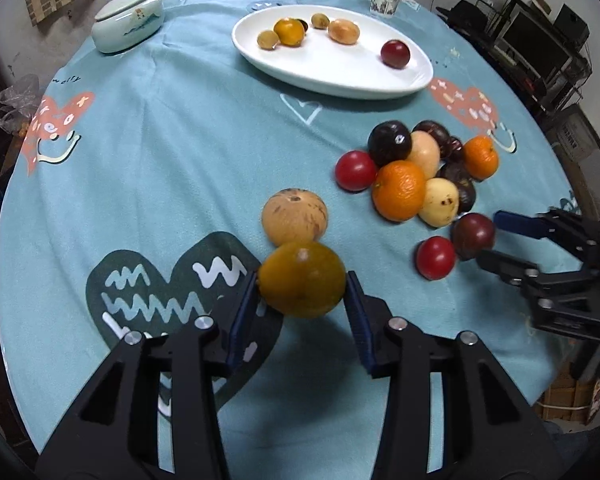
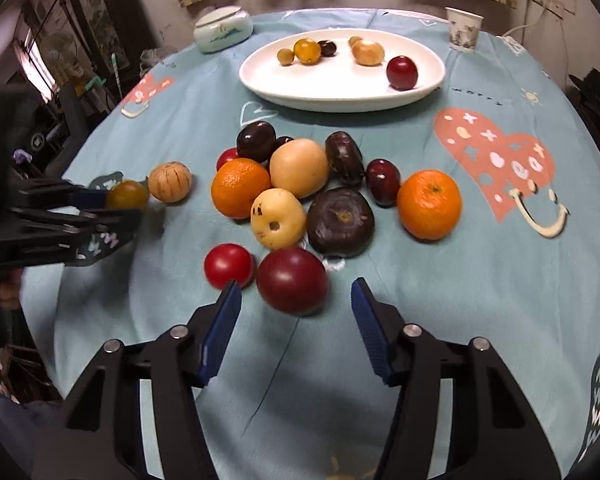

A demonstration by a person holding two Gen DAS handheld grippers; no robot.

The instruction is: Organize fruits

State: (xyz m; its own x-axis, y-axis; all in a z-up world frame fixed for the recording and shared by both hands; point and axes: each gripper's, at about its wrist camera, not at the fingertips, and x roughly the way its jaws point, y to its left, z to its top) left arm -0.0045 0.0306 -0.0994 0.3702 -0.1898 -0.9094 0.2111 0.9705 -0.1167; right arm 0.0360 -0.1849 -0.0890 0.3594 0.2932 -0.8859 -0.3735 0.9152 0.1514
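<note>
- Fruits, loose pile (image 2: 320, 192): oranges, dark plums, pale yellow pieces and red ones, bunched together on the blue tablecloth (image 1: 160, 152), between the plate and the grippers; judged to be the stock not yet sorted.
- White oval plate (image 1: 340, 76): at the far side of the table, holding six or so small fruits spread apart, one red fruit (image 1: 395, 53) off to one side; judged the collecting place.
- Left gripper (image 1: 302, 280): both blue pads pressed on a dull orange-yellow fruit (image 1: 302, 278), clamped across its widest part so it cannot roll out.
- Tan round fruit (image 1: 294, 216): just behind the held one, touching or nearly so.
- Right gripper (image 2: 296, 300): jaws apart, straddling a dark red plum (image 2: 292, 280); the pads seem short of contact, though blur makes this uncertain.
- Small red fruit (image 2: 229, 266): just beside the left pad; could be nudged on closing.
- Paper cup (image 2: 463, 29) and lidded jar (image 2: 222, 28): far edge, clear of the work.
</note>
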